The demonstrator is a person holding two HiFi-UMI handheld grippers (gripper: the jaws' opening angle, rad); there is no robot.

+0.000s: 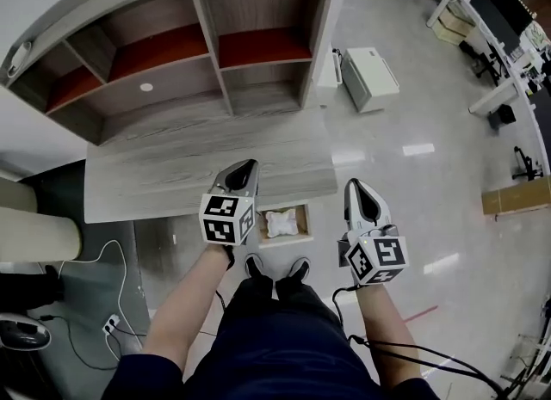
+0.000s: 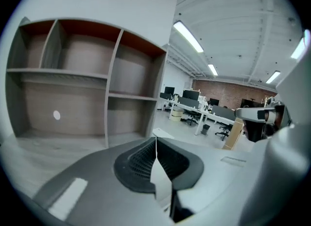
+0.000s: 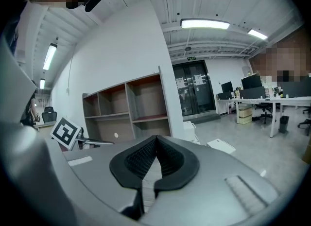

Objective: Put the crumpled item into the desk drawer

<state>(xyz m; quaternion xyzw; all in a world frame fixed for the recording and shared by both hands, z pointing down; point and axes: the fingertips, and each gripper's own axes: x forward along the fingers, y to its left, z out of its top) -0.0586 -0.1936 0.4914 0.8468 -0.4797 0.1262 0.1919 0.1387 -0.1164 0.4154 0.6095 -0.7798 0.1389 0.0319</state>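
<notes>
In the head view a crumpled white item [image 1: 280, 223] lies inside the open drawer [image 1: 304, 221] that sticks out under the front edge of the wooden desk [image 1: 172, 175]. My left gripper [image 1: 250, 164] hovers above the desk's front edge, just left of the drawer; its jaws are shut and empty. In the left gripper view that gripper [image 2: 156, 140] points toward the shelf unit [image 2: 87, 79]. My right gripper [image 1: 354, 183] is raised to the right of the drawer, over the floor, shut with nothing in it. In the right gripper view its closed tips [image 3: 156, 137] face the shelves and glass doors.
The shelf unit [image 1: 172, 46] stands at the back of the desk. A white box [image 1: 370, 78] lies on the floor beyond the desk's right end. A power strip with cables [image 1: 110, 325] sits on the floor at left. Office desks [image 1: 482, 20] line the far right.
</notes>
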